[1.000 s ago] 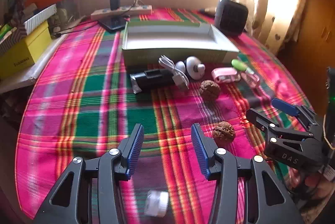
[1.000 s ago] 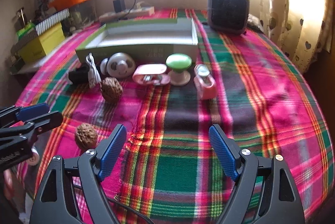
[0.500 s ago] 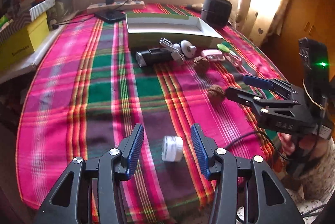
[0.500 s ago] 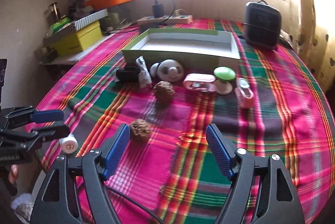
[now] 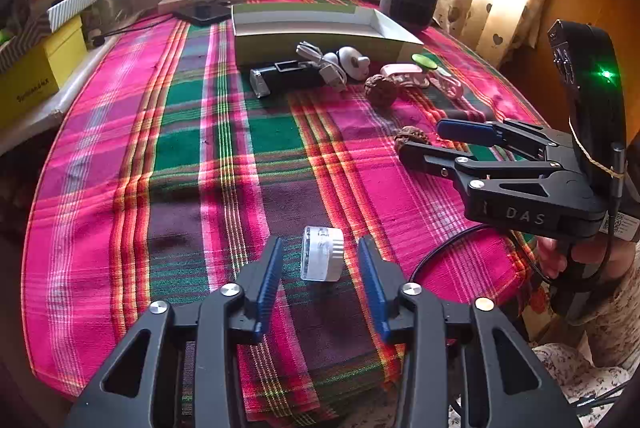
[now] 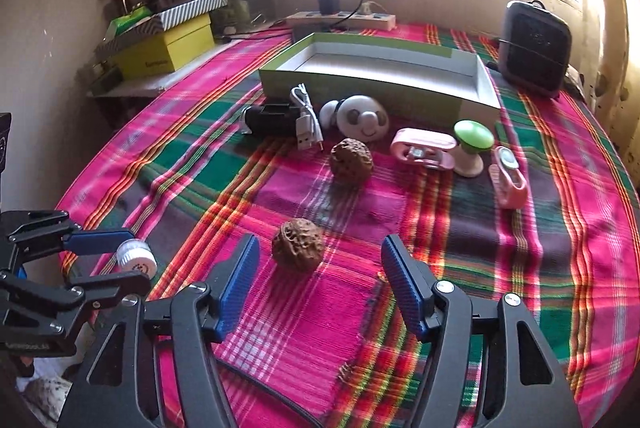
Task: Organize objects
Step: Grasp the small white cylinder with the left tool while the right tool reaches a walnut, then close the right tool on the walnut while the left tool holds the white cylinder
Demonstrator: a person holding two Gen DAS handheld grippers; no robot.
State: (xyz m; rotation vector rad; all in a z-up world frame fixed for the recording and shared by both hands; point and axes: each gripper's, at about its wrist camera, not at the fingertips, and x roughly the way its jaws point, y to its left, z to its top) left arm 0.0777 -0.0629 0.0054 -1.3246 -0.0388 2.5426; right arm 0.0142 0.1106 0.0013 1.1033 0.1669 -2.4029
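Two tongs: both hover low over the near edge of the desk [image 5: 188, 147], each lined up on its own small thing, which I judge is why they sit side by side and tilted down
Left tongs [image 5: 319, 270]: spread, having just been closing, with the little white jar [image 5: 321, 254] lying on its side between the blue pads; a gap shows on each side, so nothing is pinched yet
Right tongs [image 6: 320, 282]: spread wider, likewise just closing, with the near walnut [image 6: 298, 245] between the pads and closer to the left one; no contact that I can see
Why two at once: jar and walnut lie near each other at the front, so one grab per hand looks like the plan
Second walnut [image 6: 352, 160]: farther back, apart from the first, just in front of the row of small goods
Row by the box: black torch [image 6: 270, 119], white cable [image 6: 306, 117], panda-faced gadget [image 6: 362, 117], pink case [image 6: 424, 147], green-topped knob [image 6: 472, 143] and pink bottle [image 6: 508, 179] stand along the front wall of the box, likely staged for loading
Open box [image 6: 376, 89]: shallow, green-sided, its floor bare as far as visible, so it reads as the destination
Step judged: sorting has barely begun
Beyond: black heater [image 6: 534, 47] and power strip [image 6: 340, 19] sit behind the box, outside the job
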